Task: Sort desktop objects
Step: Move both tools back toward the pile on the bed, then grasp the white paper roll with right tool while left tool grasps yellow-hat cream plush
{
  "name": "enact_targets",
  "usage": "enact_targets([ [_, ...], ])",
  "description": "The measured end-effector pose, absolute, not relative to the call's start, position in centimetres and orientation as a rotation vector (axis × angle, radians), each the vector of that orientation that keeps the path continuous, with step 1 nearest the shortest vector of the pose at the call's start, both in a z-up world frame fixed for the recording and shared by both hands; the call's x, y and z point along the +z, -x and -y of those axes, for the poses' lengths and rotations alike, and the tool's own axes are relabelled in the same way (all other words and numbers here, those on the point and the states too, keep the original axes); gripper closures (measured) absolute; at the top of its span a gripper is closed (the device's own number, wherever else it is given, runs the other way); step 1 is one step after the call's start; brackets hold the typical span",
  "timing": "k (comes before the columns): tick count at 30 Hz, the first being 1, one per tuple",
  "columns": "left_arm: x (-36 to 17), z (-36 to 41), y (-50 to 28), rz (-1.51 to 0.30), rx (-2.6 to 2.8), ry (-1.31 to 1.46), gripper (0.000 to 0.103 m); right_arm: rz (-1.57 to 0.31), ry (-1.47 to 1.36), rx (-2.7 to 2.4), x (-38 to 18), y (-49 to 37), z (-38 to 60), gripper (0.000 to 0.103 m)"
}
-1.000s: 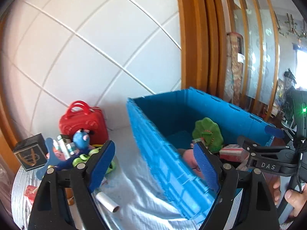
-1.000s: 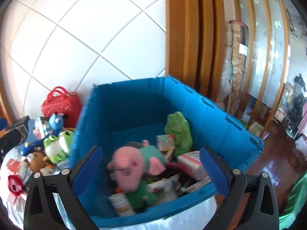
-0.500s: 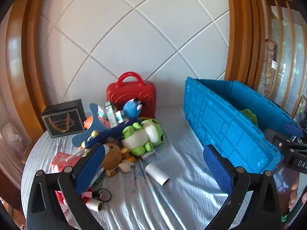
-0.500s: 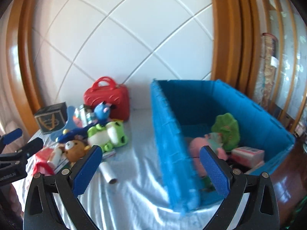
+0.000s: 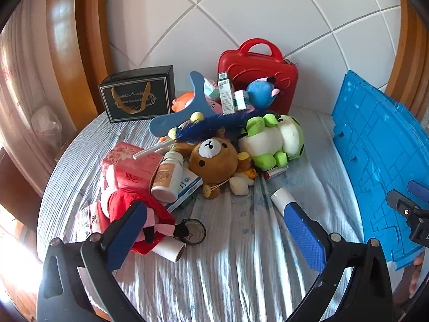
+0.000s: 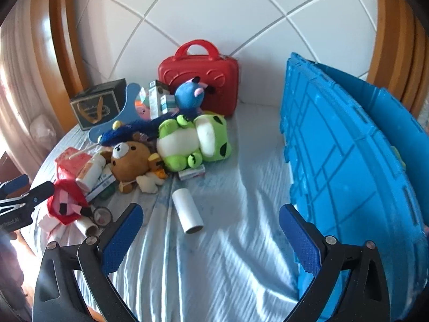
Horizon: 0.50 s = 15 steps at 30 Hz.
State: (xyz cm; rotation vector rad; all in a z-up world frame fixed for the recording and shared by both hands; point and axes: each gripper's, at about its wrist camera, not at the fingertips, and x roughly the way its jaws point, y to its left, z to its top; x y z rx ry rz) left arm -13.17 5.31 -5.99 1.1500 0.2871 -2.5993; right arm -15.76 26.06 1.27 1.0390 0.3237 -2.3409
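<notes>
Your left gripper (image 5: 217,230) hangs spread wide over the cloth-covered table (image 5: 241,268) with nothing between its blue pads. Your right gripper (image 6: 211,230) is likewise spread apart and empty.

In the left wrist view, the pile of things to sort fills the area from 9 to 12 o'clock. The brown bear (image 5: 213,161) lies in the middle, with the green frog (image 5: 273,139) touching it at 2 o'clock and a white pill bottle (image 5: 167,177) leaning on a pink tissue pack (image 5: 128,163) at its 9 o'clock. A red-dressed pig doll (image 5: 134,209) is partly hidden behind your left finger. A tape roll (image 5: 194,232) lies just beside the doll's feet. The white paper tube (image 5: 280,197) is half covered by your right-hand finger; the right wrist view shows it whole (image 6: 187,210), lying apart from the pile.

At the back stand the red case (image 5: 257,75) and a black gift box (image 5: 136,98); a blue plush (image 5: 261,91) and small cartons (image 5: 228,94) lean against the case, their print too small to read.

The blue crate (image 5: 380,155) is at 3 o'clock, cut off by the frame edge; only its outer wall shows, so its contents are hidden. In the right wrist view (image 6: 348,161) a sliver of green peeks over its rim, too little to identify.
</notes>
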Motion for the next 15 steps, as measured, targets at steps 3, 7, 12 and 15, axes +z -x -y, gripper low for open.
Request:
enact_targets([
  [3, -8.0, -5.4, 14.3, -0.341, -2.535, -1.196, 0.0, -0.365, -1.082, -2.258, -1.2, 17.6, -24.7, 0.0],
  [7, -11.6, -5.8, 16.5, -0.351, -2.485, -1.32, 0.0, -0.44, -1.149, -2.197, -5.0, 19.8, -22.8, 0.0],
  [12, -15.0, -5.4, 20.1, -0.348, -2.492, -1.423, 0.004, -0.47, -1.257, -2.151, -9.4, 21.7, -20.7, 0.0],
  [15, -17.0, -5.0, 22.4, -0.323, -2.521, -1.492, 0.014, -0.435, -1.333, -2.146, -11.8, 22.7, -19.5, 0.003],
])
